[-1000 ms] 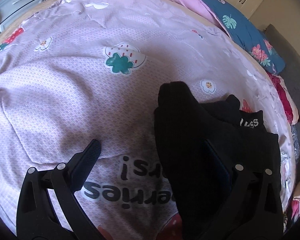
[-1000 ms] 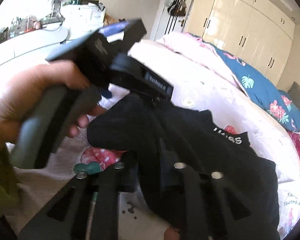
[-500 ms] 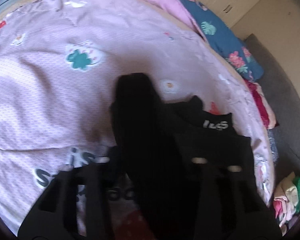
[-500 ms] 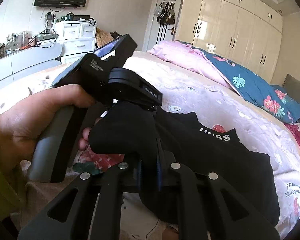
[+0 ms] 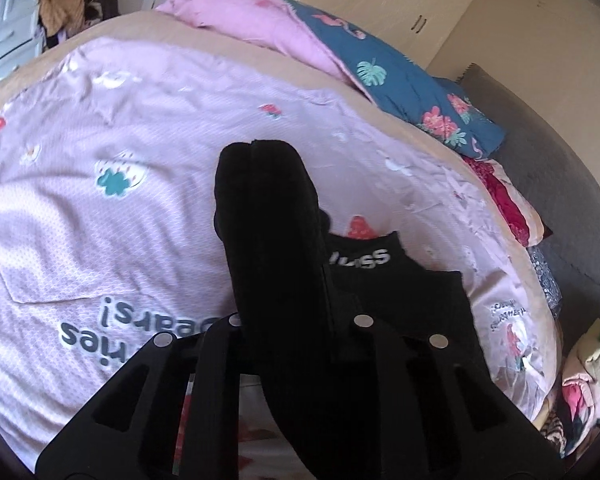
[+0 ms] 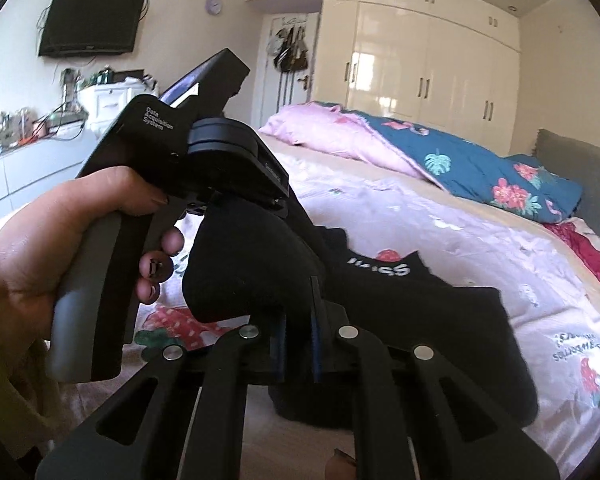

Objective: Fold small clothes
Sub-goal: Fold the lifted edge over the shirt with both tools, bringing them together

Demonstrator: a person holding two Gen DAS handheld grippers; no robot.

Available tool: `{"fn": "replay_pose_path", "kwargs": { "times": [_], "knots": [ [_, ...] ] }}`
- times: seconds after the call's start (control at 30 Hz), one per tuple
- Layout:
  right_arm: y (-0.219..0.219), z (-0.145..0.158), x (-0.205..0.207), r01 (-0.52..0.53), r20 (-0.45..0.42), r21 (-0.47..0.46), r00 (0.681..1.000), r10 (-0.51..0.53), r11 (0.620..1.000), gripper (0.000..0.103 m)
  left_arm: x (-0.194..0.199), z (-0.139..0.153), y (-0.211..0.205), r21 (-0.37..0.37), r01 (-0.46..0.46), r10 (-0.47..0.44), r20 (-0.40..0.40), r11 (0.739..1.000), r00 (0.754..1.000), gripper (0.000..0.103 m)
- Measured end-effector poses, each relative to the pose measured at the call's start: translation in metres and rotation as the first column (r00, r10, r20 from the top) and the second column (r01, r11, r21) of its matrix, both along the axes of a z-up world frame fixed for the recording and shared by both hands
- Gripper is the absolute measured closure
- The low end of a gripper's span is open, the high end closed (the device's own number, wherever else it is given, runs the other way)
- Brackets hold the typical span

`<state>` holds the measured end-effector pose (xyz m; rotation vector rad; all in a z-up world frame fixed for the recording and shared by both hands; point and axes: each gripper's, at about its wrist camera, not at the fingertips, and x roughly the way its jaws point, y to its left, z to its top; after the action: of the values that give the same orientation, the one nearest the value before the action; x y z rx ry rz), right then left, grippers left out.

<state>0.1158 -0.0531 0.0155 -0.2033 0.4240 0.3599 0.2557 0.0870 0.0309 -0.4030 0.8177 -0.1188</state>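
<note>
Moved: both grippers have lifted the black garment [image 5: 268, 240] off the lilac bedspread [image 5: 100, 220].
Left gripper [image 5: 288, 320]: jaws closing, pinching the garment.
Right gripper [image 6: 296, 332]: clamped on it.
Right view only: left hand [image 6: 40, 248], wall television [image 6: 88, 20].

The bed [image 5: 148, 216] wears a lilac printed cover [image 5: 100, 248]. On it lies a black garment [image 6: 440, 320] with white lettering, one end raised off the cover. At the far end lie a pink quilt [image 5: 252, 20] and a blue floral quilt [image 5: 412, 92].
</note>
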Motion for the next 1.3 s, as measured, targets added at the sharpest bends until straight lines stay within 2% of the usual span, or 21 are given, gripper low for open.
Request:
{"fn": "replay_pose_path", "kwargs": {
  "times": [0.27,0.5,0.67,0.97,1.13,1.3],
  "knots": [
    [-0.046,0.014,-0.005,0.072,0.015,0.086,0.997,-0.074,0.994,0.096,0.003,0.033,-0.049,0.075,0.06,-0.062,0.016,0.995,0.998,0.094],
    [-0.083,0.018,0.0,0.129,-0.02,0.168,0.992,-0.128,0.977,0.096,0.013,0.042,-0.086,0.11,0.093,-0.094,-0.001,0.99,0.996,0.093],
    [-0.1,0.014,0.0,0.168,-0.041,0.204,0.986,-0.163,0.965,0.096,0.022,0.041,-0.112,0.126,0.124,-0.121,-0.026,0.984,0.992,0.093],
    [-0.135,-0.001,0.008,0.26,-0.133,0.281,0.964,-0.231,0.924,0.096,0.042,0.028,-0.158,0.163,0.193,-0.181,-0.085,0.968,0.98,0.093],
    [-0.154,-0.012,0.016,0.315,-0.224,0.345,0.943,-0.248,0.884,0.096,0.055,0.015,-0.176,0.157,0.223,-0.204,-0.129,0.962,0.971,0.092],
    [-0.167,-0.022,0.025,0.367,-0.295,0.355,0.917,-0.269,0.86,0.096,0.066,0.003,-0.193,0.151,0.255,-0.229,-0.173,0.955,0.958,0.088]
  ]
}}
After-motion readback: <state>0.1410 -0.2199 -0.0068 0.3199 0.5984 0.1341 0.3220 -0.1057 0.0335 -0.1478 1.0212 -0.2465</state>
